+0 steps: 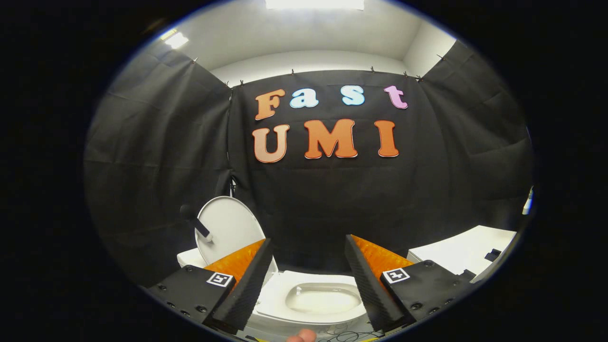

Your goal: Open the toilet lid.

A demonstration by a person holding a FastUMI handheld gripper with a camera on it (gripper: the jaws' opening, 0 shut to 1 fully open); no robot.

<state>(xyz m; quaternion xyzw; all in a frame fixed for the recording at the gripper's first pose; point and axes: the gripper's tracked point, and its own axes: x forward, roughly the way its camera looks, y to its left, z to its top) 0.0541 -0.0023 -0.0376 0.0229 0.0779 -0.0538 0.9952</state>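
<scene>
- your tool [308,266] is spread wide with nothing between its fingers.
- the toilet lid [228,229] already stands upright beyond the left finger, tilted back toward the black cloth wall, its long axis near vertical.
- the toilet bowl [323,297] lies just ahead, between the fingers; it looks uncovered, and whether it holds water you cannot tell.
- the task looks done.

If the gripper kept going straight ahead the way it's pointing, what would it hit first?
Probably the black cloth wall. The gripper is open, the toilet bowl sits below its line and the raised lid off to one side; depth is uncertain.
</scene>
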